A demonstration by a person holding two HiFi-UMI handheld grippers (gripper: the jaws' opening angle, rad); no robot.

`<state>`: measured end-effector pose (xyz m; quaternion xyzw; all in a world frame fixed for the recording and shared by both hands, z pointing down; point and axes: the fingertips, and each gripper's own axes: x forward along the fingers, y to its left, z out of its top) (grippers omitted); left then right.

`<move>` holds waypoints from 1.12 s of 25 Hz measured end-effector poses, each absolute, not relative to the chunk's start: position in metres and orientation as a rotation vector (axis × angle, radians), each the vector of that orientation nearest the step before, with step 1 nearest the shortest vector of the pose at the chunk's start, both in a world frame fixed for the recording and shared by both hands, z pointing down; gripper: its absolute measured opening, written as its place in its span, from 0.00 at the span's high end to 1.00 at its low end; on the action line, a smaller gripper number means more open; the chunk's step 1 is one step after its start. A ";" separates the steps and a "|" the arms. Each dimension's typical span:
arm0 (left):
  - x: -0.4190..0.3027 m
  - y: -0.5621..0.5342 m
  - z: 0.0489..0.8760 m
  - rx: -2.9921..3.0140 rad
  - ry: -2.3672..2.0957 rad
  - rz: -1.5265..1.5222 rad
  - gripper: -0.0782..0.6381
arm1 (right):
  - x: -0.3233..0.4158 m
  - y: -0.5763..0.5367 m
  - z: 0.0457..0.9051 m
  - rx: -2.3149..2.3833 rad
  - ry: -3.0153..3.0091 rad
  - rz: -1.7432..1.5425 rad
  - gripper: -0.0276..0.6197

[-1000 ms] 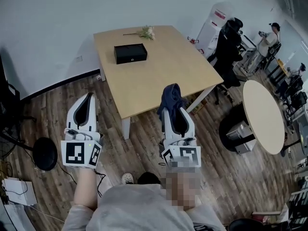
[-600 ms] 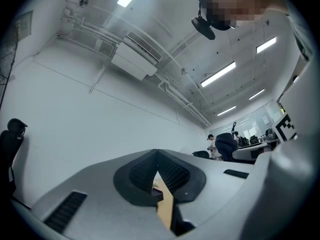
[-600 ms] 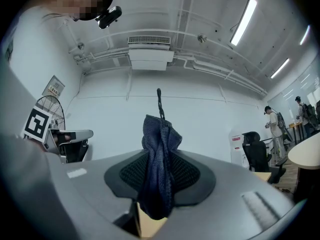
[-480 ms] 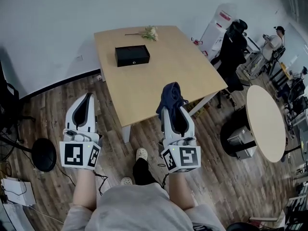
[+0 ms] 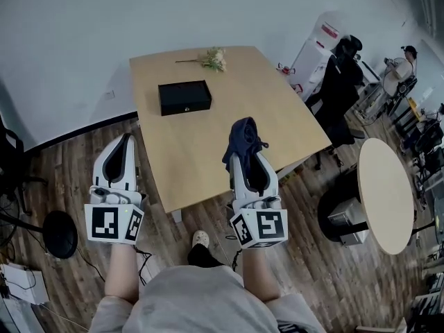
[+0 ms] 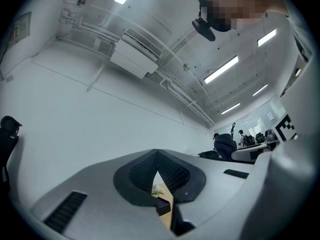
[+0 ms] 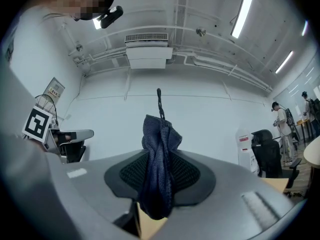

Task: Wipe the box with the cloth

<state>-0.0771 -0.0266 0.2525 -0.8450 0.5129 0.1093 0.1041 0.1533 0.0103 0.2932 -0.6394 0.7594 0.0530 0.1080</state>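
Observation:
A black box (image 5: 184, 97) lies on the far part of a light wooden table (image 5: 208, 144), well ahead of both grippers. My right gripper (image 5: 248, 157) is shut on a dark blue cloth (image 5: 244, 138), which bunches up from its tip over the table's near side; in the right gripper view the cloth (image 7: 159, 161) fills the space between the jaws. My left gripper (image 5: 125, 141) is held over the floor left of the table, its jaws closed together with nothing in them (image 6: 158, 176). A sliver of the box (image 6: 163, 204) shows below its tips.
A flower sprig (image 5: 212, 59) lies at the table's far edge. A round table (image 5: 385, 193), black office chairs (image 5: 338, 89) and a person (image 5: 406, 61) are to the right. A black stool base (image 5: 60, 233) sits at the left on the wooden floor.
The table and box have drawn nearer under the grippers and shifted slightly left in view; the right gripper with the cloth is now over the table's near side. The grip is unchanged.

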 end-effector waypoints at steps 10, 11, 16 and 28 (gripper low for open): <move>-0.034 -0.102 0.248 -2.449 1.571 0.323 0.88 | 0.196 -0.076 0.287 -1.816 2.289 0.167 0.74; -0.030 -0.108 0.247 -2.443 1.577 0.322 0.88 | 0.200 -0.084 0.286 -1.809 2.291 0.165 0.74; -0.014 -0.133 0.244 -2.405 1.608 0.317 0.88 | 0.216 -0.119 0.286 -1.760 2.326 0.163 0.74; -0.017 -0.167 0.253 -2.359 1.693 0.263 0.88 | 0.210 -0.172 0.291 -1.664 2.385 0.112 0.74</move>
